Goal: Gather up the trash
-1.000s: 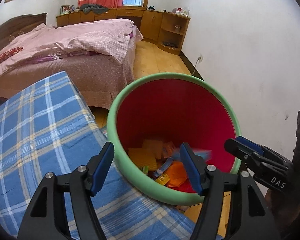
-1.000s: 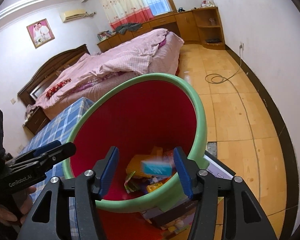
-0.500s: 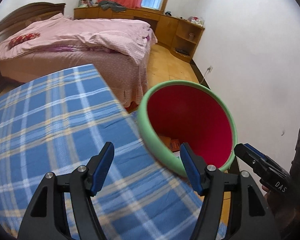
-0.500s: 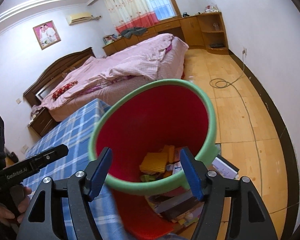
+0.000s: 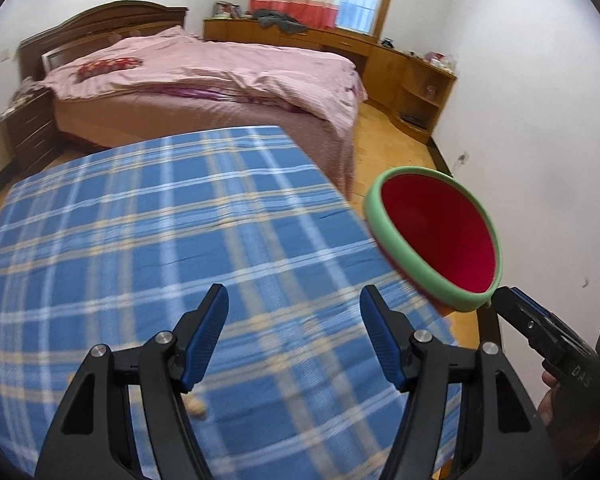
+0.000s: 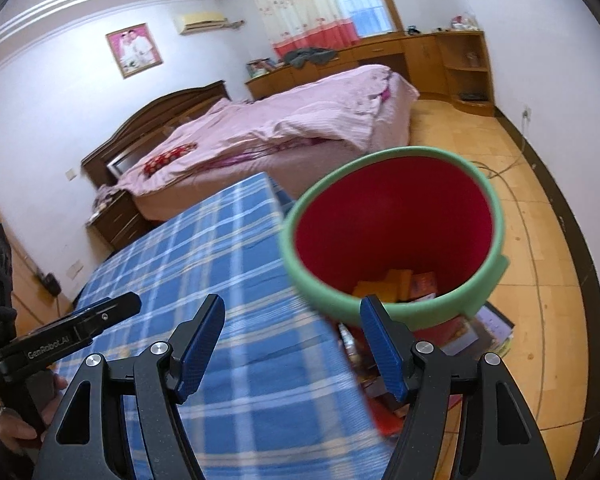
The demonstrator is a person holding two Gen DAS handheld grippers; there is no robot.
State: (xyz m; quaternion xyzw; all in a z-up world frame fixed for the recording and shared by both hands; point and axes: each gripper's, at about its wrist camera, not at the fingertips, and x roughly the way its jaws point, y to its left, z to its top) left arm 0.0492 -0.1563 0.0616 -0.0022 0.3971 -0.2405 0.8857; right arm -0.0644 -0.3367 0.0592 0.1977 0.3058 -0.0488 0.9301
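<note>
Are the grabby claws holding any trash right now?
No. The left gripper and the right gripper are both open with nothing between their fingers. Some trash lies inside the red bin beside the checked blue cloth.

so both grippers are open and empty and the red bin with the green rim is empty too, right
Not quite. Both the left gripper and right gripper are open and empty, but the red bin with the green rim is not empty: the right wrist view shows orange and yellow wrappers at its bottom. The left wrist view looks at the bin too obliquely to show them.
</note>
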